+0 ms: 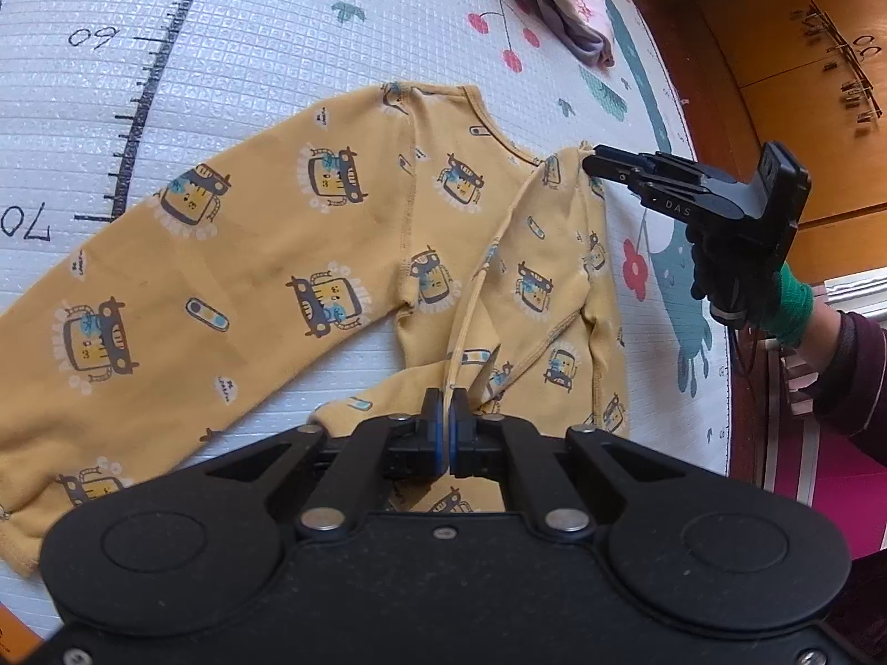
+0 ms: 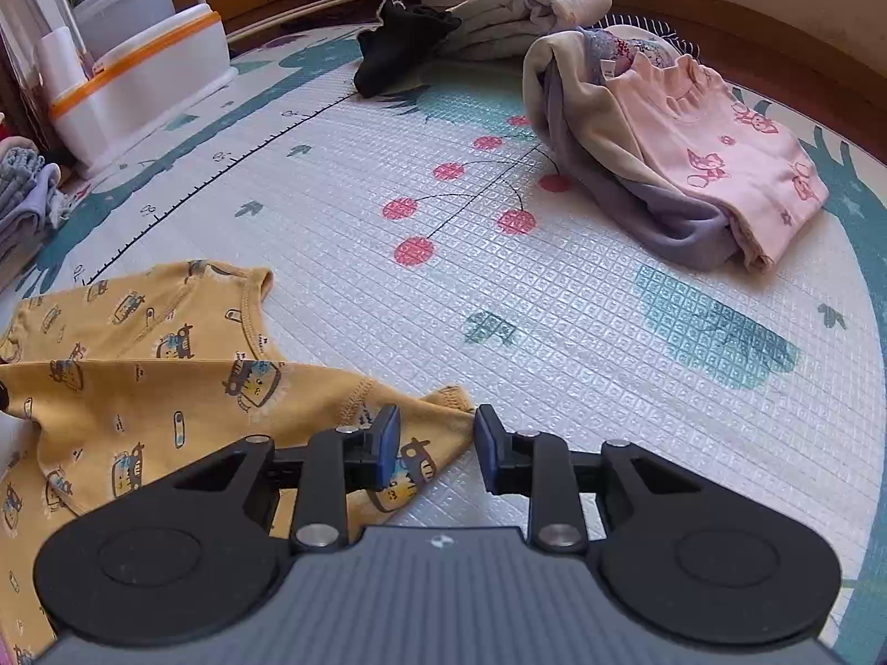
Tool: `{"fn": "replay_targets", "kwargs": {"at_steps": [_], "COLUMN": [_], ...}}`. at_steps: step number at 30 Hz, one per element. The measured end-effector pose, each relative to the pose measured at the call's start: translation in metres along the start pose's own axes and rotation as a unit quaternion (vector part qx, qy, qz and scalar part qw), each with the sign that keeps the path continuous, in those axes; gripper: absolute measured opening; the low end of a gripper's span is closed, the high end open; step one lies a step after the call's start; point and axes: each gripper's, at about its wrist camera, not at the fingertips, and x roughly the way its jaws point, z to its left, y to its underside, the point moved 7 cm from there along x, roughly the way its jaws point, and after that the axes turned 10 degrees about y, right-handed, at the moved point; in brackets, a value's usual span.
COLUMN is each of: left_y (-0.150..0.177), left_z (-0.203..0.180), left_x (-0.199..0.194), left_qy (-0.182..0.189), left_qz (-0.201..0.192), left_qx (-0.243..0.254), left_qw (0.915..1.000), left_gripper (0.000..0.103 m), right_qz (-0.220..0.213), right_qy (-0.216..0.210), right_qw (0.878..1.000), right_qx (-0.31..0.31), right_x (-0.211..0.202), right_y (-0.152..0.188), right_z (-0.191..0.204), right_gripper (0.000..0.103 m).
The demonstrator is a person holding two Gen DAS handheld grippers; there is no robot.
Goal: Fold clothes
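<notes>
Clearly the yellow top [image 1: 310, 233] is light, limp cotton, so hems give the surest hold. The left gripper [image 1: 445, 396] is clamped on its folded edge; the right gripper [image 2: 435, 432] stands parted over a corner, gripping nothing.

The yellow top [image 1: 310, 255] runs under the left tongs [image 1: 446, 415], its hem hidden by their body, and its long sleeve leaves the picture's left edge. Beyond the right tongs [image 2: 435, 443], the storage boxes [image 2: 138, 77] are cut off at the upper left.

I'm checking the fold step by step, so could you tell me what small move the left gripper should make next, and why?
Probably lay the pinched edge down onto the yellow shirt and let go. The left gripper is shut on a raised fold, while the right gripper stands open at the shoulder corner, gripping nothing.
</notes>
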Motion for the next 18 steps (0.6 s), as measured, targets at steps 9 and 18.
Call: {"fn": "replay_targets", "kwargs": {"at_steps": [9, 18], "left_y": [0.001, -0.002], "left_z": [0.01, 0.03], "left_x": [-0.008, -0.025], "left_qy": [-0.02, -0.057], "left_qz": [-0.006, -0.023], "left_qx": [0.014, 0.03], "left_qw": [0.9997, 0.9976], "left_gripper": [0.003, 0.015], "right_qz": [-0.005, 0.021], "right_qy": [-0.047, -0.052], "right_qw": [0.998, 0.998], "right_qx": [-0.039, -0.038], "right_x": [-0.024, -0.016], "right_y": [0.012, 0.02], "right_z": [0.034, 0.038], "right_gripper": [0.029, 0.022]}}
